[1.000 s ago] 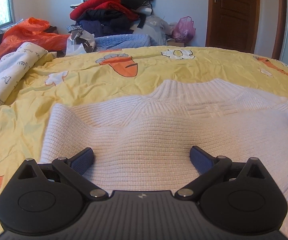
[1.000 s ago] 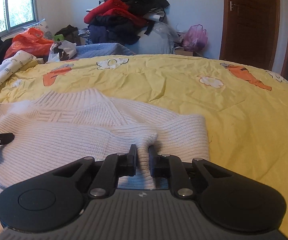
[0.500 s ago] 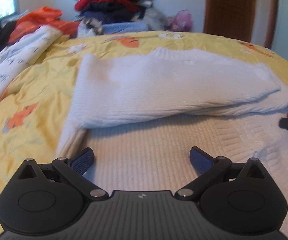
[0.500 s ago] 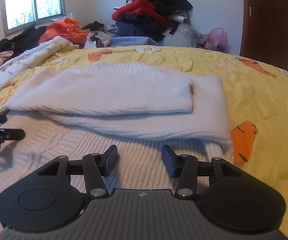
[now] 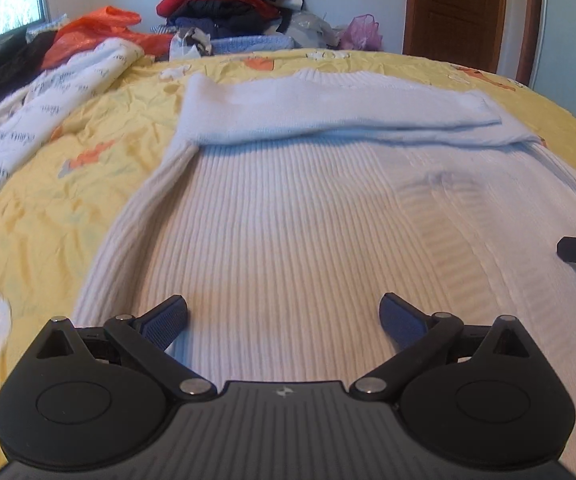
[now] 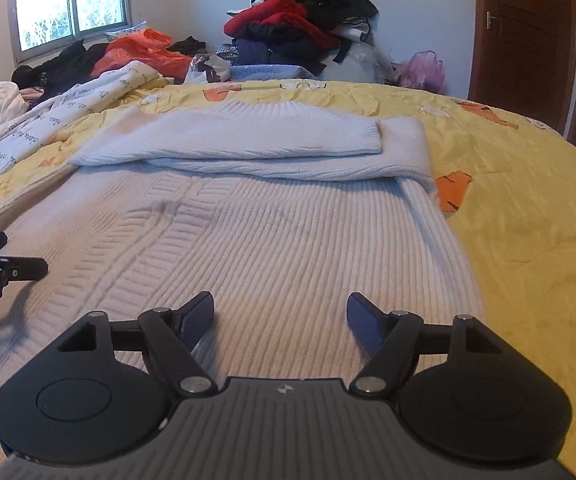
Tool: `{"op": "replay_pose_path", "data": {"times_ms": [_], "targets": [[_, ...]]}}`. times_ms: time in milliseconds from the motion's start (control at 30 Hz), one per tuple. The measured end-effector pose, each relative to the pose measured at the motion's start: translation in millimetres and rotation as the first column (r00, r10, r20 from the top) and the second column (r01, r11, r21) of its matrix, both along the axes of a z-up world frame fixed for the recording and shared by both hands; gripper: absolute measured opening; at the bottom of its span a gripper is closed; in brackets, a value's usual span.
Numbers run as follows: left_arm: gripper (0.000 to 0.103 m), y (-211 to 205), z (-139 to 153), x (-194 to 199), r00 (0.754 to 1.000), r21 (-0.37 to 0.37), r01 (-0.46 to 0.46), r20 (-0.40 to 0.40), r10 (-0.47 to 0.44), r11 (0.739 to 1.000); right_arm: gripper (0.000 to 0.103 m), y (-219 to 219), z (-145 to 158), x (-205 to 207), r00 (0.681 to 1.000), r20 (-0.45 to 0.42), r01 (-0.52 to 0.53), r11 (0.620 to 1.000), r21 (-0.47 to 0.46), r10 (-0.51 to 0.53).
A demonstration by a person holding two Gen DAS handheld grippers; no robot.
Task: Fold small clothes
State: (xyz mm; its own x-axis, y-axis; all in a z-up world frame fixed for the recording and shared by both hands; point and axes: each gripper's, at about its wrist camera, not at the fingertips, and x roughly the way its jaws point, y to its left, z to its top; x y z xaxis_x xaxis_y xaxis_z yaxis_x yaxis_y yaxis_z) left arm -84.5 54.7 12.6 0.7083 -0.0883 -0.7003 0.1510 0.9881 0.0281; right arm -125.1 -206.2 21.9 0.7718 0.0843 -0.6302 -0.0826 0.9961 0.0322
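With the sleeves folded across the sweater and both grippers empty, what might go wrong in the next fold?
1. The folded sleeves lie loose on the white sweater; lifting the near hem quickly may make them slide out of place.
2. The knit looks thick, so the open right gripper or left gripper may pinch only the top layer.
3. The yellow bedsheet is wrinkled and could be caught together with the hem.
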Motion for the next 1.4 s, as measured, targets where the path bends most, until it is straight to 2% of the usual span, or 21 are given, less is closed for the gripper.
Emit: {"op": "replay_pose_path", "data": {"times_ms": [33, 67, 100, 167, 267, 333, 433, 633, 700, 800, 867, 900, 967, 1000, 1100, 1167, 1200, 1233, 1300, 1400], "targets": [[0.103, 1.8, -1.1, -7.5, 1.0, 0.0, -0.005, 0.022, 0.005, 1.0, 0.085, 0.7, -1.9, -6.4, 1.0, -0.009, -0.001, 1.0, 0.001, 0.001], [0.103, 2.4, -1.1, -13.1, 1.0, 0.005, -0.008, 0.027, 0.008, 1.0, 0.087, 0.9, -6.2, -11.7, 1.0, -0.027, -0.007, 1.0, 0.006, 0.007], [0.103, 3.5, 0.5, -17.8, 1.0, 0.006, -0.007, 0.021, 0.007, 1.0, 0.09, 2.2, -10.4, -19.2, 1.0, -0.009, -0.026, 1.0, -0.011, 0.026], [0.103, 7.3, 5.8, -26.3, 1.0, 0.006, -0.011, 0.002, 0.011, 1.0, 0.09, 5.2, -8.9, -30.8, 1.0, -0.008, -0.027, 0.998, -0.053, 0.026], [0.103, 19.1, 8.2, -43.7, 1.0, -0.012, -0.026, -0.01, 0.026, 1.0, 0.088, -1.5, 3.7, -47.6, 1.0, -0.022, -0.022, 1.0, 0.01, 0.022], [0.103, 25.7, 2.9, -54.8, 0.999, -0.007, -0.03, -0.015, 0.03, 1.0, 0.087, -6.2, -0.3, -59.2, 0.997, -0.058, -0.04, 0.999, 0.021, 0.041], [0.103, 34.4, 6.4, -72.3, 0.999, 0.005, -0.035, -0.017, 0.035, 0.999, 0.085, -0.6, -0.7, -81.2, 0.997, -0.049, -0.06, 0.995, -0.079, 0.056], [0.103, 64.7, 19.2, -92.5, 0.993, 0.002, -0.115, -0.02, 0.115, 0.993, 0.088, -31.3, 25.1, -113.3, 0.998, -0.035, 0.051, 0.998, 0.045, -0.05], [0.103, 81.9, 19.6, -91.6, 0.989, -0.034, -0.142, -0.04, 0.141, 0.989, 0.088, -50.5, 24.1, -115.9, 0.993, -0.065, 0.105, 0.991, 0.084, -0.099], [0.103, 104.4, 11.6, -82.8, 0.977, -0.106, -0.184, -0.131, 0.17, 0.977, 0.085, -70.1, 11.9, -114.6, 0.978, -0.16, 0.153, 0.982, 0.114, -0.134], [0.102, 110.0, 11.8, -83.5, 0.977, -0.146, -0.191, -0.125, 0.173, 0.971, 0.085, -74.2, 6.1, -115.8, 0.976, -0.189, 0.142, 0.977, 0.156, -0.112], [0.102, 110.8, 12.8, -83.7, 0.979, -0.177, -0.18, -0.129, 0.158, 0.968, 0.08, -72.8, 6.0, -117.6, 0.978, -0.188, 0.124, 0.976, 0.178, -0.09], [0.093, 110.4, 14.0, -83.2, 0.984, -0.251, -0.152, -0.129, 0.122, 0.956, 0.073, -70.5, 7.3, -117.3, 0.978, -0.204, 0.089, 0.967, 0.239, -0.039], [0.089, 108.0, 13.9, -82.4, 0.986, -0.26, -0.137, -0.127, 0.107, 0.956, 0.068, -70.6, 7.5, -116.1, 0.977, -0.214, 0.074, 0.958, 0.279, -0.013], [0.086, 101.7, 13.2, -78.8, 0.988, -0.231, -0.117, -0.125, 0.09, 0.966, 0.063, -76.7, 8.8, -111.8, 0.972, -0.232, 0.069, 0.931, 0.36, 0.018], [0.068, 100.9, 15.5, -77.1, 0.989, -0.225, -0.106, -0.122, 0.079, 0.969, 0.055, -88.5, 7.5, -109.0, 0.969, -0.245, 0.104, 0.899, 0.425, 0.004], [0.048, 101.5, 16.6, -75.8, 0.99, -0.232, -0.095, -0.128, 0.066, 0.968, 0.048, -95.9, 5.6, -107.7, 0.968, -0.252, 0.126, 0.877, 0.464, -0.005], [0.045, 102.4, 17.1, -74.0, 0.989, -0.234, -0.092, -0.137, 0.06, 0.968, 0.038, -101.8, 3.1, -106.6, 0.965, -0.261, 0.147, 0.858, 0.492, -0.015], [0.046, 103.4, 17.7, -72.0, 0.987, -0.234, -0.087, -0.15, 0.052, 0.968, 0.028, -107.4, -0.6, -105.5, 0.961, -0.274, 0.169, 0.842, 0.512, -0.026], [0.047, 105.4, 18.6, -69.6, 0.985, -0.253, -0.062, -0.172, 0.019, 0.965, 0.028, -112.1, -5.5, -105.8, 0.959, -0.281, 0.175, 0.815, 0.552, -0.016]]}}
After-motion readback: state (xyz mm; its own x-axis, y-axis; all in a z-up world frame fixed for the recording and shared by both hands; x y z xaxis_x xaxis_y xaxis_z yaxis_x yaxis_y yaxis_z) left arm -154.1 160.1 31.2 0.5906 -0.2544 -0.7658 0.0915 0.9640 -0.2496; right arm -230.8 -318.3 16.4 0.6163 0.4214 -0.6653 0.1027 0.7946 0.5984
